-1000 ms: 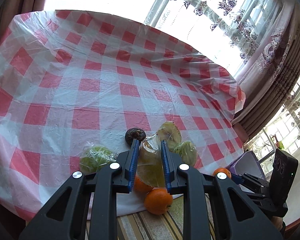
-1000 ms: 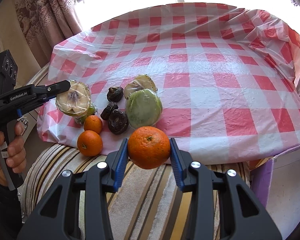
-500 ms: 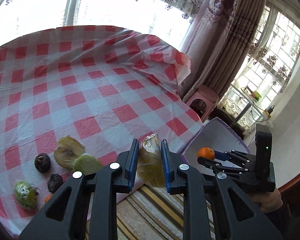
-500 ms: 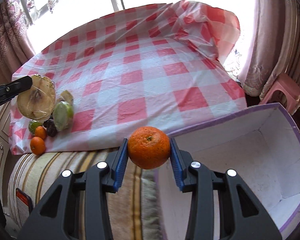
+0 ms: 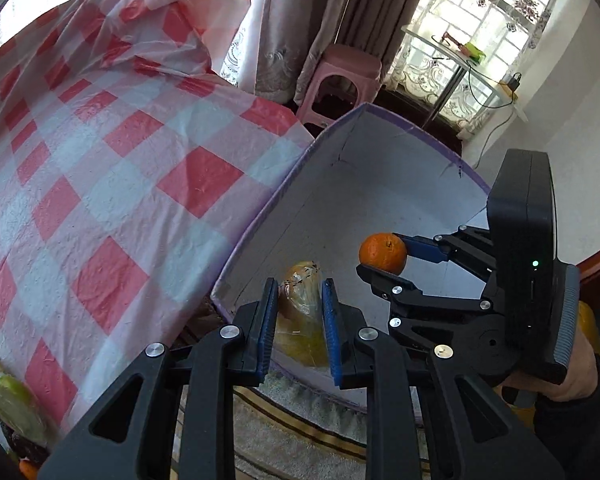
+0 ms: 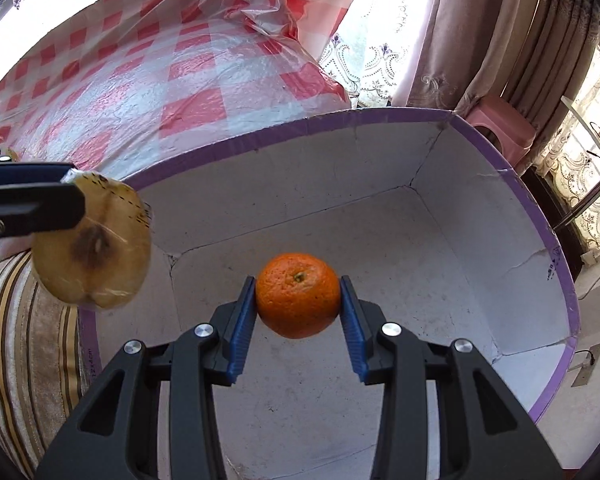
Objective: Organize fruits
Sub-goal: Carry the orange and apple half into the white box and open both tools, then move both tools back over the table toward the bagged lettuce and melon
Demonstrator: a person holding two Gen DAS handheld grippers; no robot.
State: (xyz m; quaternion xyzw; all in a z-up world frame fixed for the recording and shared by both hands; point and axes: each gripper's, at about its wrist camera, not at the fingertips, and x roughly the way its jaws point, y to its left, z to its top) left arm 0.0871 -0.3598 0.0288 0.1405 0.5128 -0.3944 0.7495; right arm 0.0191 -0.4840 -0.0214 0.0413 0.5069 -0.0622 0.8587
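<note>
My left gripper [image 5: 299, 312] is shut on a plastic-wrapped apple half [image 5: 302, 320] and holds it over the near-left rim of a white box with purple edges [image 5: 400, 128]. The apple half [image 6: 92, 252] also shows at the left in the right wrist view. My right gripper [image 6: 299, 304] is shut on an orange [image 6: 298, 294] and holds it above the box's empty inside [image 6: 480, 248]. The orange [image 5: 383, 253] and the right gripper [image 5: 384, 254] show in the left wrist view too.
The red-and-white checked tablecloth [image 5: 112, 160] lies left of the box. More wrapped fruit [image 5: 14, 412] sits at its near-left edge. A striped cushion [image 6: 24, 344] lies below it. A pink stool [image 5: 340, 76] and curtains stand behind the box.
Both grippers have swung right, away from the fruit pile on the table, and now hold their fruit over the box. The box fills much more of both views.
</note>
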